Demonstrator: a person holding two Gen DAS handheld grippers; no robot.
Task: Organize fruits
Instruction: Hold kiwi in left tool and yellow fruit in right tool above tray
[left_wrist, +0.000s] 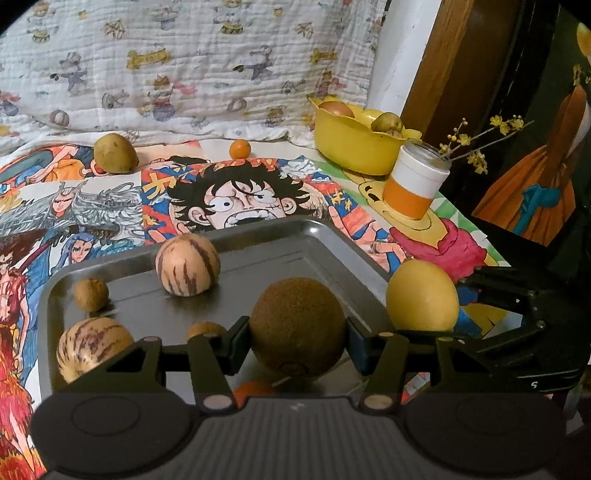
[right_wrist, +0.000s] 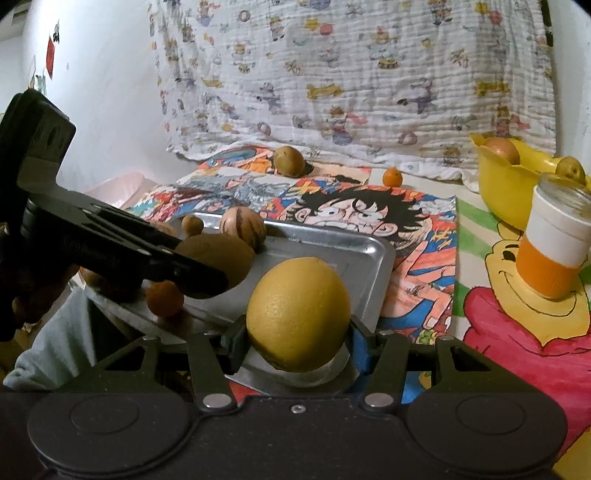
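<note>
My left gripper (left_wrist: 297, 338) is shut on a brown kiwi (left_wrist: 297, 325), held over the near edge of the metal tray (left_wrist: 325, 243). My right gripper (right_wrist: 297, 341) is shut on a yellow lemon (right_wrist: 298, 314), just over the tray's (right_wrist: 340, 243) near right corner. The lemon (left_wrist: 422, 295) and the right gripper also show at the right of the left wrist view. On the tray lie two striped melons (left_wrist: 187, 264) (left_wrist: 94, 347), two small brown fruits (left_wrist: 91, 294) and a small orange (right_wrist: 164, 298). A yellow bowl (left_wrist: 351, 147) holding fruit stands at the back right.
A greenish pear (left_wrist: 115, 153) and a small orange (left_wrist: 240, 149) lie on the cartoon-printed cloth behind the tray. An orange-and-white jar (left_wrist: 415, 184) with yellow flower twigs stands in front of the bowl. A patterned blanket hangs behind. A dark painting (left_wrist: 535, 177) stands at the right.
</note>
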